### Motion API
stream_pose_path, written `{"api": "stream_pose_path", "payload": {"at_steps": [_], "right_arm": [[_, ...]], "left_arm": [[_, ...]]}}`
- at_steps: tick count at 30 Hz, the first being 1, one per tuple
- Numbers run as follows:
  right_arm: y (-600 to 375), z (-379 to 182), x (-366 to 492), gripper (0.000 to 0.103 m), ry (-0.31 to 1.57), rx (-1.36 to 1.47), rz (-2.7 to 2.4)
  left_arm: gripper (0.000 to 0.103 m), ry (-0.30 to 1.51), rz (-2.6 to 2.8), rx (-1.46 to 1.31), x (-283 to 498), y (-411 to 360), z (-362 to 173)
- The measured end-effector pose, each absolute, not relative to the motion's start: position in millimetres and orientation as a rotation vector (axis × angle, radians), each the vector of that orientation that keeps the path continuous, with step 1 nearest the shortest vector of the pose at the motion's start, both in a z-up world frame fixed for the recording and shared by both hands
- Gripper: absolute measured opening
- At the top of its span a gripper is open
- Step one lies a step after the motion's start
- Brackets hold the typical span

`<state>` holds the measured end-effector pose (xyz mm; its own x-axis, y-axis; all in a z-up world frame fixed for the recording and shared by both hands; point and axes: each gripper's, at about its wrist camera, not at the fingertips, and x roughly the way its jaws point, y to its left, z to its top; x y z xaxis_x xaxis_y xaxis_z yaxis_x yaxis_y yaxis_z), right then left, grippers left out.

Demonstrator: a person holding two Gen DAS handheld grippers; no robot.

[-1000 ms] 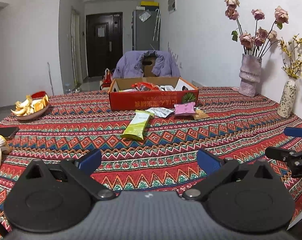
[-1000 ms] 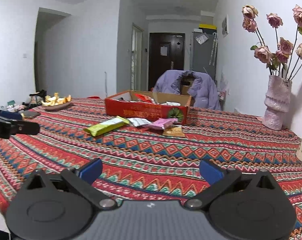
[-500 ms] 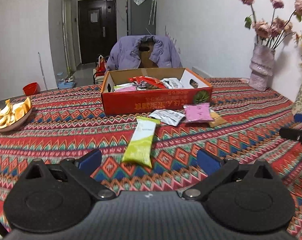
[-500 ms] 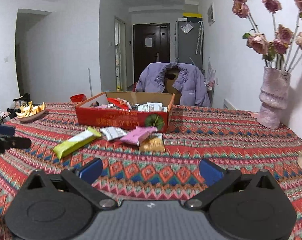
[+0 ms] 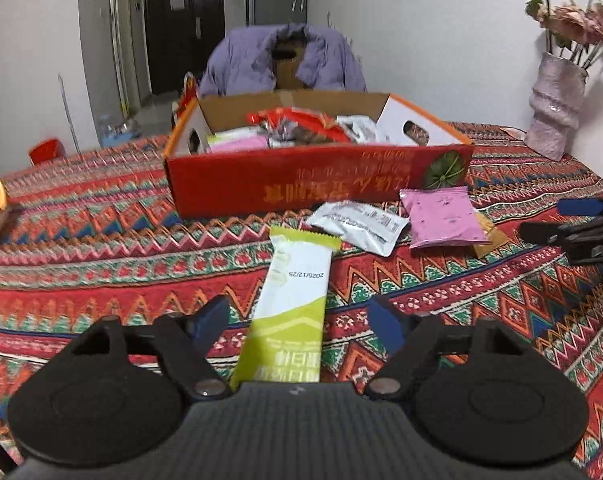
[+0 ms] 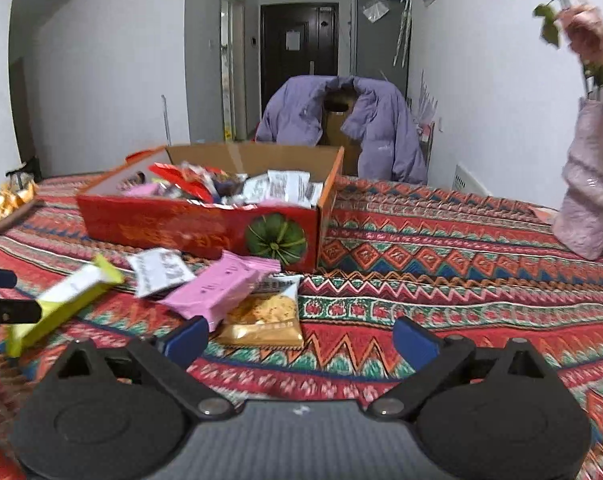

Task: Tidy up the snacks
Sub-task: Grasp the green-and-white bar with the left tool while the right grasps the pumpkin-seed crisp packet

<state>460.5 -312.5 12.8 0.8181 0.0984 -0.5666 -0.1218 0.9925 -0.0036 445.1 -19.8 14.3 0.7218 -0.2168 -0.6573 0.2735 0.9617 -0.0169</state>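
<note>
My left wrist camera is sitting low over the patterned tablecloth (image 5: pixel 101 248), looking forward between its own fingers toward the red box (image 5: pixel 317 176) and the far door, close on the green packet (image 5: pixel 293 304). My right wrist camera is looking the same general way from further right, angling slightly left at the box (image 6: pixel 205 224). Both are sharing the box, the green packet (image 6: pixel 65 296), the pink packet (image 5: pixel 441 216) (image 6: pixel 221 288) and the purple jacket (image 5: pixel 277 56) (image 6: pixel 341 120).

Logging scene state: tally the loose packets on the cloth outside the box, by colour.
Green packet: 1
White packet: 1
Pink packet: 1
Gold packet: 1
Total: 4
</note>
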Motion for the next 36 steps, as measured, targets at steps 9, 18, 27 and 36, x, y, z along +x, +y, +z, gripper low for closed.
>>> {"api": "stream_pose_path", "payload": {"at_steps": [9,18,27,36], "right_arm": [[-292,-21,504,0.088,0.657,-0.042,0.183],[-291,-18,513,0.054,0.648,-0.051,0.167],[-305,-6,444,0.052,0.644,-0.026,0.147],[-297,32,323,0.052,0.558,0.018,0.230]], "left_arm": [[0.061,0.786,-0.288,0.027,464,-15,-9],[0.039,0.779,-0.294,0.025,458,-19,-5],[0.039,0.719,-0.262,0.008,398,-9,21],[0.039,0.646,-0.234,-0.005,314,-1,52]]}}
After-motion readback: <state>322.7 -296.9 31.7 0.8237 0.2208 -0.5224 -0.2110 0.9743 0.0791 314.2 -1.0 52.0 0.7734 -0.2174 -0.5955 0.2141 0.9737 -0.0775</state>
